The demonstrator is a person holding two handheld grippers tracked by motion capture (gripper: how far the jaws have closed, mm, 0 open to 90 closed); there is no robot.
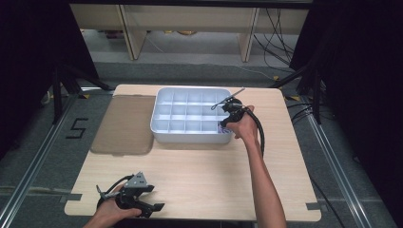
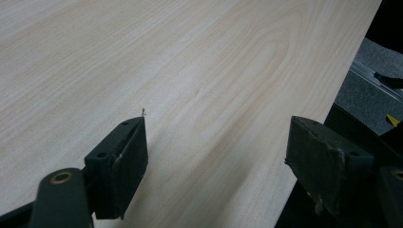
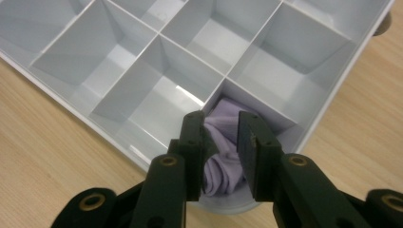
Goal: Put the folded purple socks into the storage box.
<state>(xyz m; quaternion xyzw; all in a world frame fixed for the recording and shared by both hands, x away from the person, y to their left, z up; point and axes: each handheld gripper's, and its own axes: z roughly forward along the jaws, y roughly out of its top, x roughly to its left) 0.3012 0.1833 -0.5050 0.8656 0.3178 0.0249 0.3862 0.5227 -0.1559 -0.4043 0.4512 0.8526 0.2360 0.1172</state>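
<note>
A white tray [image 1: 190, 89] divided into several compartments stands at the back of the wooden table [image 1: 199, 175]. A crumpled lilac cloth [image 3: 227, 152] lies in its near right corner compartment, and shows as a small purple patch [image 1: 222, 127] in the high view. My right gripper [image 3: 221, 118] points down into that compartment with its jaws a little apart. The cloth sits between them and the pads do not press on it. From above, that right gripper [image 1: 225, 122] hangs over the tray's corner. My left gripper [image 1: 154, 197] rests open near the table's front left edge, its wide jaws [image 2: 216, 142] holding nothing.
A flat brownish lid [image 1: 126, 126] lies just left of the tray. The table's right edge [image 2: 342, 80] drops to dark floor in the left gripper view. Cables and furniture legs stand beyond the table's far side.
</note>
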